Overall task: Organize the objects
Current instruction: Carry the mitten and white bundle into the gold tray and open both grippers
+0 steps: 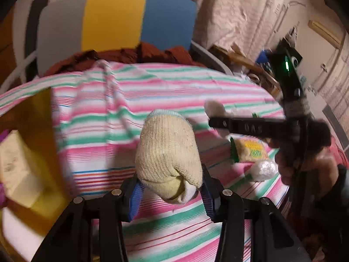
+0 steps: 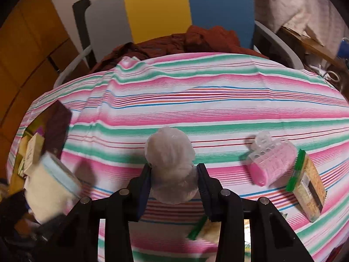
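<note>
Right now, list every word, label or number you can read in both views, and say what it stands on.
"DAS": raised letters on the black bar of the right gripper.
Yellow-and-green label on the green-edged snack packet: too blurred.
Dark label on the clear grain packet: too blurred.
Cream box print: unreadable.

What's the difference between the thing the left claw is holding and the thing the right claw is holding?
The left gripper holds a rolled sock: cream, knitted, opaque, with a pale blue cuff. The right gripper holds a plastic wad: whitish, crinkled, slightly see-through. The sock looks thick and woven; the wad looks thin and glossy. Both are soft bundles pinched between the fingers above the striped cloth.
</note>
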The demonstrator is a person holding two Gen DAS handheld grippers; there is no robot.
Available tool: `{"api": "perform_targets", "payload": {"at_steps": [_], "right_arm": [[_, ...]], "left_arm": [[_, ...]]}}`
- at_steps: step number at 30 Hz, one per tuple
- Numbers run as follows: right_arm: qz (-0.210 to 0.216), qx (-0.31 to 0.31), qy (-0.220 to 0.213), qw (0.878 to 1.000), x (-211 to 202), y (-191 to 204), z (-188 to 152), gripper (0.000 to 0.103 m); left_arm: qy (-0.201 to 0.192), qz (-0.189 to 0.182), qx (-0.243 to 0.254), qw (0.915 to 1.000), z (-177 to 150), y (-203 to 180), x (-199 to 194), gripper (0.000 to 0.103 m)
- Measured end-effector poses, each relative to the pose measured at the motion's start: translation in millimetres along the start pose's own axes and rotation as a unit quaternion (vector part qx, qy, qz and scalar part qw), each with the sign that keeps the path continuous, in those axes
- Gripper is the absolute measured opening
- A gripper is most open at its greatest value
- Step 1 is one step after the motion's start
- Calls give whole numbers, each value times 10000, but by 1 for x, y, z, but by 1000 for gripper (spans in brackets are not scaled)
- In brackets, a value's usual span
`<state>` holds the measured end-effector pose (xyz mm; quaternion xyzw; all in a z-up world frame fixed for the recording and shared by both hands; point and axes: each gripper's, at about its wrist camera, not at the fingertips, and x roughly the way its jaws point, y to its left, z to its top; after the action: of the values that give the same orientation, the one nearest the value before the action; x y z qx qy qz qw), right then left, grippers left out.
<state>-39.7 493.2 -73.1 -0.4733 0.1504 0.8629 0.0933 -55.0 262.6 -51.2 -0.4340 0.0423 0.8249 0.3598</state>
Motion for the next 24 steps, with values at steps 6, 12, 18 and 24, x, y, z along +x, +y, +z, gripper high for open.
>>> {"api": "perform_targets", "payload": {"at_steps": [6, 12, 18, 24], "right_arm": [[437, -191, -116, 9988, -17, 45, -6, 41], [1112, -498, -341, 9920, -38, 112, -15, 41], [1935, -865, -325, 9767, -48, 191, -29, 44], [2198, -1110, -126, 9691, -43, 233, -44, 77]], "left_arm": [[-473, 403, -444, 9971, 4, 44, -47, 47], [-809, 890, -990, 9878, -8, 99, -90, 47], [-917, 1655, -1579, 9692, -32, 156, -118, 48], [-869, 1982, -1771, 9601, -51, 182, -130, 54]]}}
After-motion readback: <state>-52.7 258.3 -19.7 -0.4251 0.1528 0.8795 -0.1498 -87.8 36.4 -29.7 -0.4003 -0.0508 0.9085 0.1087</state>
